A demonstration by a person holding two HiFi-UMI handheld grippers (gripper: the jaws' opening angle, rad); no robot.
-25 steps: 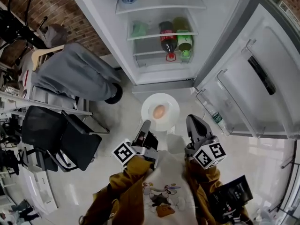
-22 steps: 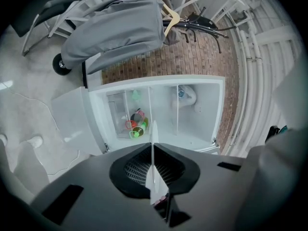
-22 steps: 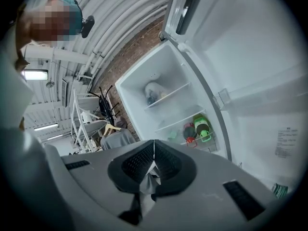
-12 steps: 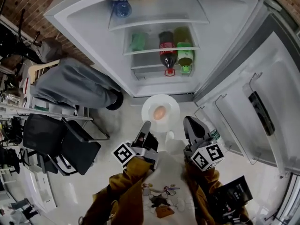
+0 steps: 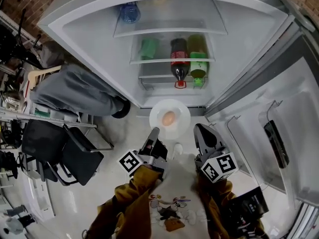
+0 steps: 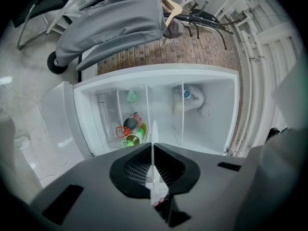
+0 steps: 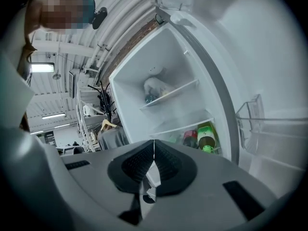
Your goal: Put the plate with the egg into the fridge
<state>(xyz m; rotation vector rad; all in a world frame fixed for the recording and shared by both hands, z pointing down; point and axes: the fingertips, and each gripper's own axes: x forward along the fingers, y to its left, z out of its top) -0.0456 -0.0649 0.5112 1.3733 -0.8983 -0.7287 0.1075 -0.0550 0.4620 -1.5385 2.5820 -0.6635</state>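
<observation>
A white plate (image 5: 180, 109) with a brown egg (image 5: 169, 118) on it hangs level just in front of the open fridge (image 5: 89, 44), low by its bottom shelf. My left gripper (image 5: 154, 132) is shut on the plate's near left rim. In the left gripper view the plate (image 6: 153, 131) shows edge-on as a thin white line between the pads of the left gripper (image 6: 152, 148). My right gripper (image 5: 198, 129) is beside the plate's right edge, apart from it. In its own view the right gripper (image 7: 154, 143) is shut with nothing in it.
Inside the fridge a cola bottle (image 5: 179, 59), a green bottle (image 5: 198, 58) and a green can (image 5: 148, 48) stand on a lower shelf, a water bottle (image 5: 129, 11) higher up. The open door (image 5: 271, 133) with racks stands at right. A chair with a grey jacket (image 5: 79, 88) is at left.
Both grippers and the plate have moved toward the fridge, whose shelves now look larger and nearer. The left gripper's hold on the plate is unchanged.
</observation>
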